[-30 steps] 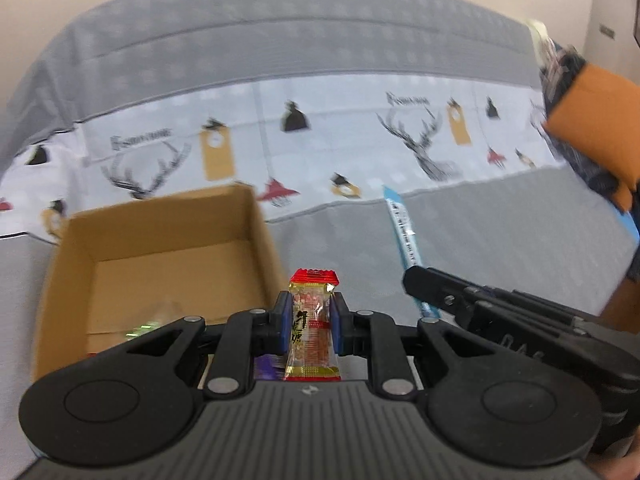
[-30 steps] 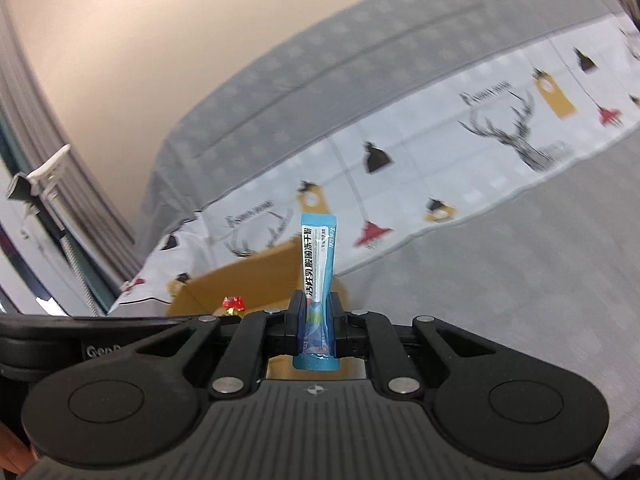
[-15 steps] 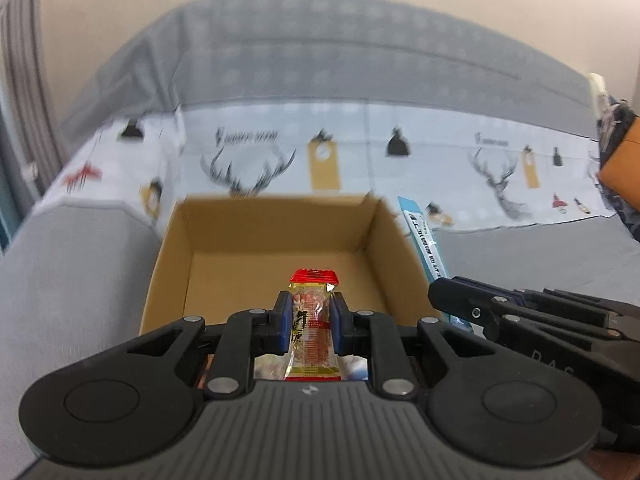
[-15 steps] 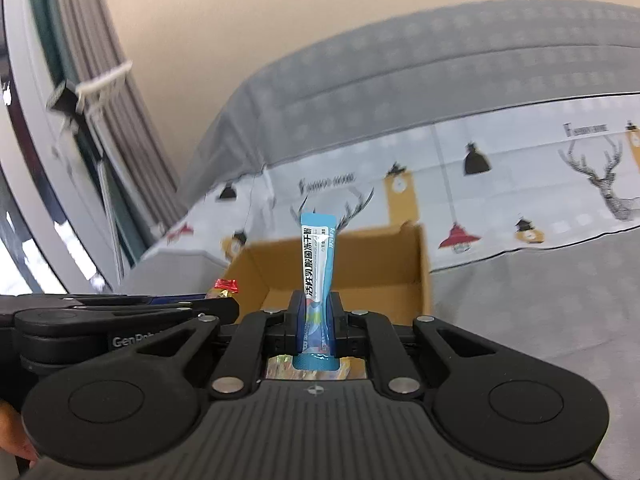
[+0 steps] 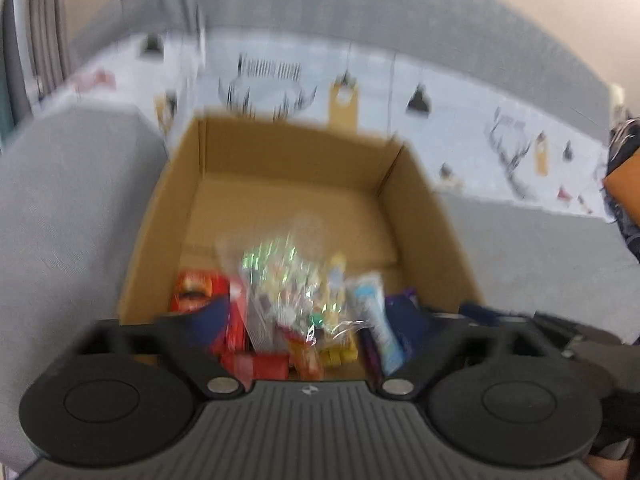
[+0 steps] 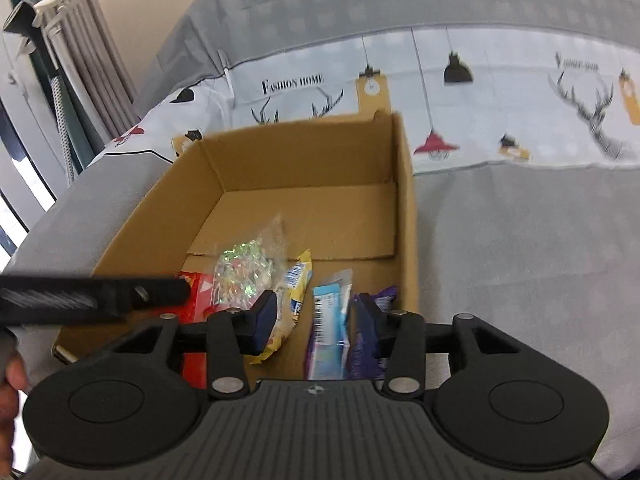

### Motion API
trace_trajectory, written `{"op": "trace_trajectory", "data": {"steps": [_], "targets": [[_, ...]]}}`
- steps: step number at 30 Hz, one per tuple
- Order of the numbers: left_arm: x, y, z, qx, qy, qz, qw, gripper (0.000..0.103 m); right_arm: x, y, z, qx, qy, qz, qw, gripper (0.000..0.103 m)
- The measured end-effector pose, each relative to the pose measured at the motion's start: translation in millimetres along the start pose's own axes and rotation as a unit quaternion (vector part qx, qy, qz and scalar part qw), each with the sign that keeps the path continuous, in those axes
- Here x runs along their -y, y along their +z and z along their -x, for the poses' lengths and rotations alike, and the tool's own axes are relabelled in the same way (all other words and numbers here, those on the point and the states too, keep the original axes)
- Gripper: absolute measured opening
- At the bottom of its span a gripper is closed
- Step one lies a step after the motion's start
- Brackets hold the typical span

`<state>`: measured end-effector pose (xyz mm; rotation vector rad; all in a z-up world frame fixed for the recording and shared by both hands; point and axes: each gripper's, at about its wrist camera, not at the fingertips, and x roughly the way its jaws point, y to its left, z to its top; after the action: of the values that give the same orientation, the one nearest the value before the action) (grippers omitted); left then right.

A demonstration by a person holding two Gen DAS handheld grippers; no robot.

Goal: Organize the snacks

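An open cardboard box sits on the grey bed. Several snacks lie at its near end: a shiny clear bag, a red pack, a yellow pack, a purple pack and the blue stick packet. My left gripper is open over the box's near end; the view is blurred. My right gripper is open and empty, with the blue stick packet lying between and below its fingers. The left gripper also shows in the right wrist view.
The grey bedspread surrounds the box, with a white printed band behind it. Curtains and a window stand at the left. An orange cushion lies at the far right.
Both grippers have opened and let go of their snacks: the red-topped candy and the blue stick packet now lie in the box. Both grippers moved in over the box's near end.
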<state>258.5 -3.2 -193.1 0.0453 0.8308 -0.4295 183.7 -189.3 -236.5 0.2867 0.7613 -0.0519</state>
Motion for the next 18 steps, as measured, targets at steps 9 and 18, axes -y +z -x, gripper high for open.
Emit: {"op": "trace_trajectory", "data": {"steps": [9, 18], "targets": [[55.1, 8.2, 119.3, 0.025, 0.017, -0.026, 0.9992, 0.103, -35.1, 15.0, 98.4, 0.034, 0.011, -0.01, 0.999, 0.083], [107.9, -9.7, 216.4, 0.042, 0.11, -0.044, 0.9921, 0.103, -76.5, 17.7, 203.0, 0.021, -0.084, 0.004, 0.996, 0.103]]}}
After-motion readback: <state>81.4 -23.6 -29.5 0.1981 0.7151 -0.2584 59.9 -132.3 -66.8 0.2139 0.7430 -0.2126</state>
